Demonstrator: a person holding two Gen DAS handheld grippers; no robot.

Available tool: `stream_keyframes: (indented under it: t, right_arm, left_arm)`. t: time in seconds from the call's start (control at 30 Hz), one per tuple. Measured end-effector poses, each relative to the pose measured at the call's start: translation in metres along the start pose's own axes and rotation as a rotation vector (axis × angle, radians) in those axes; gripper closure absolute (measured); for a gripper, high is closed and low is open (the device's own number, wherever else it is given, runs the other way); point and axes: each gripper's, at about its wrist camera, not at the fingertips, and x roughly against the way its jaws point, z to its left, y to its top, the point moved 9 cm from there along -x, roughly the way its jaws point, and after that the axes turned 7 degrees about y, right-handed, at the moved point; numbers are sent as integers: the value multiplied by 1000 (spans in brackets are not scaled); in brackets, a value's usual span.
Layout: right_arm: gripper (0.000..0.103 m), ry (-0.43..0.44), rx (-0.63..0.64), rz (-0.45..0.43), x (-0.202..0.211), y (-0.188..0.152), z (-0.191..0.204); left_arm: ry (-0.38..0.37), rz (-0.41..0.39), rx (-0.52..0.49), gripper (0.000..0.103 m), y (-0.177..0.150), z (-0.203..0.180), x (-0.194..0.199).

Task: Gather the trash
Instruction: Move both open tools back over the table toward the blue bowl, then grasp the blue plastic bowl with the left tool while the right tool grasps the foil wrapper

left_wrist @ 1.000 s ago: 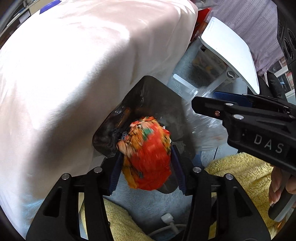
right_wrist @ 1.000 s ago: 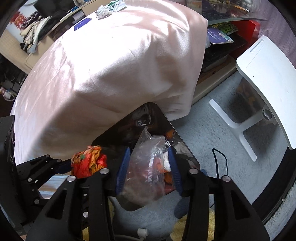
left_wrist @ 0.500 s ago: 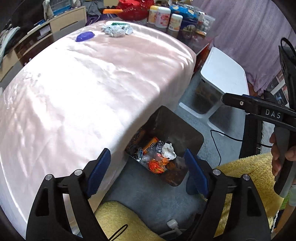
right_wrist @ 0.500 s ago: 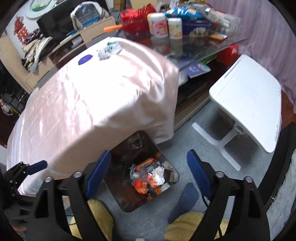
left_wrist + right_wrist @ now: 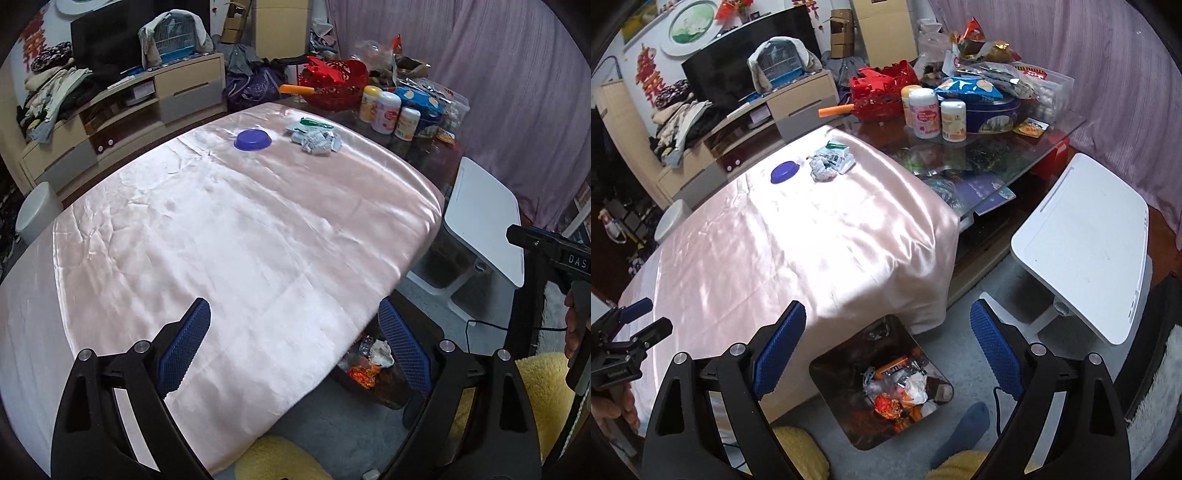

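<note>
A second earlier each gripper had been low over the bin with something between its blue pads: the left one a crumpled red-and-orange wrapper, the right one a clear plastic bag. Now both stood higher and empty. The left gripper [image 5: 295, 343] had just been opening, and its fingers [image 5: 186, 343] were spread wide with nothing between them; through the gap showed the pink tablecloth [image 5: 229, 236] and, at 4 o'clock in the left wrist view, part of the bin [image 5: 369, 373] at the cloth's hanging edge. The right gripper [image 5: 888, 343] had likewise just been opening, and its fingers [image 5: 993, 350] were spread wide and bare, with the bin [image 5: 827, 373] on the grey floor below the gap at 6 o'clock. The red-and-orange wrapper [image 5: 886, 402] lay inside the bin among other wrappers and crumpled paper, and pale plastic lay beside it, though the clear bag could not be told apart from the rest. The views had widened since the earlier frames, which were filled by the cloth's side and the bin's mouth; the whole tabletop was now in sight. At the far end of the cloth, toward 12 o'clock, a heap of crumpled paper and packets [image 5: 314, 136] rested just beside a purple bowl [image 5: 253, 139]. Beyond the cloth, toward 1 o'clock, stood white bottles [image 5: 925, 114] and snack bags on a glass table [image 5: 1052, 129]. A white side table [image 5: 1082, 251] stood at 3 o'clock. In the right wrist view the left gripper's tips showed at 9 o'clock, over the cloth's near edge.
</note>
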Motion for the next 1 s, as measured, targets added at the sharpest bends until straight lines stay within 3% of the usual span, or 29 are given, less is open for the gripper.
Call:
stream_keyframes:
  t: [0.3, 0.53, 0.6, 0.77, 1.0]
  right_arm:
    - [12, 83, 10, 13, -56, 44, 44]
    - [13, 84, 40, 35, -109, 81, 67]
    - [17, 78, 63, 32, -122, 95, 75]
    - [41, 94, 75, 48, -164, 124, 86]
    - [47, 120, 65, 61, -213, 148, 91]
  left_arm:
    - [32, 2, 22, 16, 54, 29, -48]
    - [31, 6, 29, 16, 101, 49, -94]
    - [33, 4, 21, 16, 115, 54, -108]
    - [40, 14, 20, 17, 146, 64, -148]
    - [23, 51, 6, 26, 175, 68, -207]
